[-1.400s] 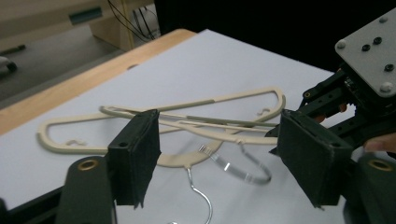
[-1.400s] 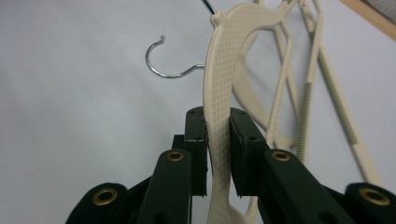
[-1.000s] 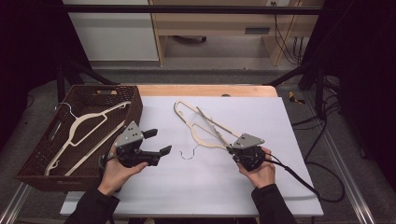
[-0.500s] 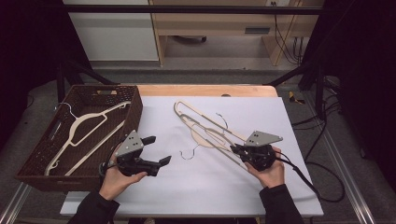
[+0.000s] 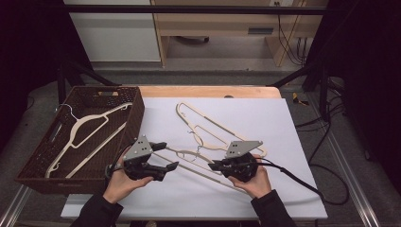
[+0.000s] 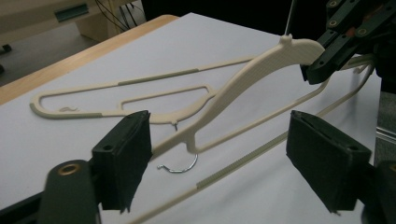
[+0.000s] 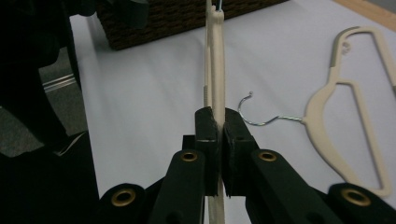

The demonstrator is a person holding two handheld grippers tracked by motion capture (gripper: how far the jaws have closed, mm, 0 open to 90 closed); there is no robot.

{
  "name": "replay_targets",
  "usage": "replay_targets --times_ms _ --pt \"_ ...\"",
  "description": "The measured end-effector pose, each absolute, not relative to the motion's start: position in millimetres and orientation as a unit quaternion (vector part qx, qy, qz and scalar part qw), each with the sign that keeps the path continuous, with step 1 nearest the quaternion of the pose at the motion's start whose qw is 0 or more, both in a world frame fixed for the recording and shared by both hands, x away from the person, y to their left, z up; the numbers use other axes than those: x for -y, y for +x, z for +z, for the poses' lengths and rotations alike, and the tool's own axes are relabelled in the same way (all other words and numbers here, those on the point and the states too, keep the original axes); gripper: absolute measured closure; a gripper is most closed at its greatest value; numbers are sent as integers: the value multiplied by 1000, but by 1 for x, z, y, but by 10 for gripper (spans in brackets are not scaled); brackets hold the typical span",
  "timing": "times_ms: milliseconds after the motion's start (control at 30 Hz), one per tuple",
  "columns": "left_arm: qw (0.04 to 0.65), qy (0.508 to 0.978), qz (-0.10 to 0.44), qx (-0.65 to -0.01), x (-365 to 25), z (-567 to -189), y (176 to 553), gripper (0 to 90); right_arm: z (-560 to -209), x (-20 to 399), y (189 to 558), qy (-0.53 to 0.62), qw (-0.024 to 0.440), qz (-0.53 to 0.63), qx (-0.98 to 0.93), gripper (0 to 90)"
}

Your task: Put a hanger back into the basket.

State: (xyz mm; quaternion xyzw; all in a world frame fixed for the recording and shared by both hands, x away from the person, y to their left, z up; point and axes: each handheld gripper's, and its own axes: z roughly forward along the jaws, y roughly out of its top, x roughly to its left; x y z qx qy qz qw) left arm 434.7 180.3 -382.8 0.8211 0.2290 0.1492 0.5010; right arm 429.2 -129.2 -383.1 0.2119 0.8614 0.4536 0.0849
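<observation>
Looking down from the high view, the right gripper has its jaws clamped on a cream hanger that now lies slantwise between the two hands, near the front of the white worktop. A second ago that hanger sat farther back beside the second cream hanger; now it has been dragged toward the person, and the second one rests alone behind it. The left gripper waits just left of the held hanger, jaws apart and having just been closing a little, with nothing pressed between them. The brown basket at the left edge holds another cream hanger, unmoved.

Switching to the left gripper view, its two black jaws stand wide, and the held hanger crosses between and beyond them, raised off the worktop, its far shoulder pinched by the right gripper. A wire hook of the second hanger lies on the sheet underneath.

Over to the right gripper view: jaws squeezed tight on the hanger's edge, which runs straight away toward the basket; the second hanger lies flat to the right.
</observation>
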Motion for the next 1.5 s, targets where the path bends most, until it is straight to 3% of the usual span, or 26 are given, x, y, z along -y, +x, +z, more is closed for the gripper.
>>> replay_targets --times_ms 233,467,667,867,1500 --pt "475 845 133 -208 -169 -393 437 392 -388 117 427 195 63 450 -869 872" --pt "454 860 126 -196 -164 -398 438 626 -388 111 423 176 45 451 -874 872" --pt "442 868 139 -178 -164 -395 434 684 -388 112 424 176 44 452 -873 863" --pt "431 878 117 -173 -160 -391 428 779 -386 116 426 196 86 446 -869 802" --pt "445 874 64 -184 -150 -386 412 866 -392 122 432 224 122 457 -852 560"
